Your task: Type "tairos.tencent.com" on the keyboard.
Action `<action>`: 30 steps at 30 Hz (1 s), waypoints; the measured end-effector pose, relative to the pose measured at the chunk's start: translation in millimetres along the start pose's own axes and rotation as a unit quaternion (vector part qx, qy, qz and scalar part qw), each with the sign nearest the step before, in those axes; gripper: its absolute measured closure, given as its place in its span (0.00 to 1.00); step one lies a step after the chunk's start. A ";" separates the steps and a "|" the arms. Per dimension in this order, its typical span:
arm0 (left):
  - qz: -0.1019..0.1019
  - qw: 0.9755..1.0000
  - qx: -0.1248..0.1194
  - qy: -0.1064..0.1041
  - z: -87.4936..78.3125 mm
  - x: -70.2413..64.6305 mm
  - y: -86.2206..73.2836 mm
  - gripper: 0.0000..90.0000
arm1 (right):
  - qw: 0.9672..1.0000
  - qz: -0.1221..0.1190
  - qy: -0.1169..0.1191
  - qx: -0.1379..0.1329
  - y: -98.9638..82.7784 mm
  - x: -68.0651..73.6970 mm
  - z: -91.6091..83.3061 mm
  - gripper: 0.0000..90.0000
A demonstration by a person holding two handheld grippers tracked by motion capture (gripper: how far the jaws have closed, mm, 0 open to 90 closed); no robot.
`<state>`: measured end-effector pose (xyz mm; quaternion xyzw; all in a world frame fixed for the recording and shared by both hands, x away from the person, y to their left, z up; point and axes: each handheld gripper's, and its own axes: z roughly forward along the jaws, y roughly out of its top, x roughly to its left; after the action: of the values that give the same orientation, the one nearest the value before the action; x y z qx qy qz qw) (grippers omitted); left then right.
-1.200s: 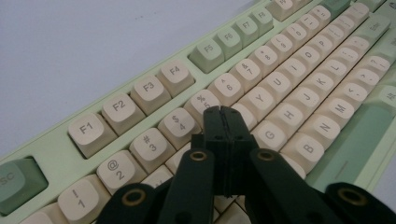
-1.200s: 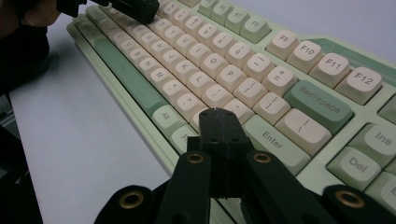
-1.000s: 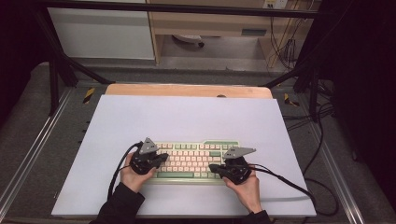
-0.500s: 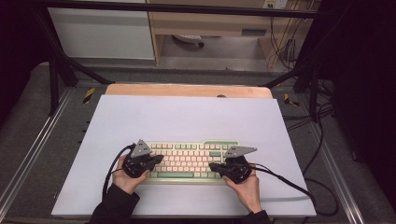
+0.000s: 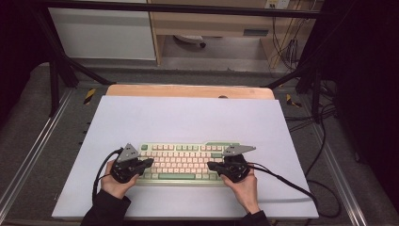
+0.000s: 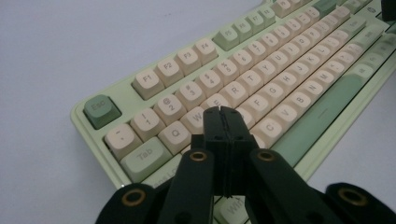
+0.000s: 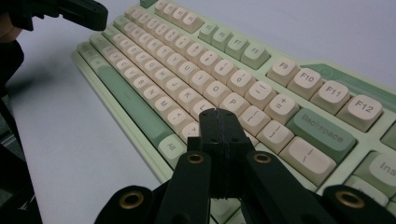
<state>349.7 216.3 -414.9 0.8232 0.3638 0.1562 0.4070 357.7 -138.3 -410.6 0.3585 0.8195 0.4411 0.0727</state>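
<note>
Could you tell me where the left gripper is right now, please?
In the high view the left gripper hovers over the keyboard's left end, jaws shut; its own view puts the tips by the W and E keys.

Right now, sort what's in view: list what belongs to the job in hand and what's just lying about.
In the job:
- green-and-cream mechanical keyboard
- left gripper, jaws shut
- right gripper, jaws shut

Just there:
- pale lilac sheet covering the table
- light wooden board at the table's far edge

Two apparently closed claws, left claw (image 5: 147, 163) and right claw (image 5: 212, 165), over green keyboard (image 5: 181, 162).
</note>
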 end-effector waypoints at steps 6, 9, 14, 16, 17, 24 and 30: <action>-0.004 1.000 0.001 0.002 -3.2 3.9 -4.9 1.00 | 1.000 0.005 -0.005 -0.002 6.6 2.7 8.7 1.00; -0.005 1.000 0.003 0.002 -3.8 4.6 -7.1 1.00 | 1.000 0.004 -0.009 0.000 9.9 3.8 14.1 1.00; -0.006 1.000 0.004 0.002 -3.9 5.5 -9.2 1.00 | 1.000 0.004 -0.011 0.003 16.2 6.0 25.8 1.00; -0.006 1.000 0.005 0.001 -3.7 5.5 -9.7 1.00 | 1.000 0.007 -0.010 0.002 18.6 7.0 30.4 1.00; -0.005 1.000 0.005 0.001 -3.6 5.5 -9.9 1.00 | 1.000 0.006 -0.012 0.003 19.6 7.3 32.6 1.00; -0.007 1.000 0.004 0.002 -4.3 7.0 -10.5 1.00 | 1.000 0.003 -0.017 0.012 24.1 7.8 45.4 1.00; -0.008 1.000 0.004 0.002 -4.1 7.6 -10.8 1.00 | 1.000 0.005 -0.023 0.018 22.6 4.7 52.8 1.00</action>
<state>347.5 228.5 -421.1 0.8213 0.3720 0.1531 0.4045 389.1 -91.8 -423.8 0.3735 0.8239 0.4182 0.0825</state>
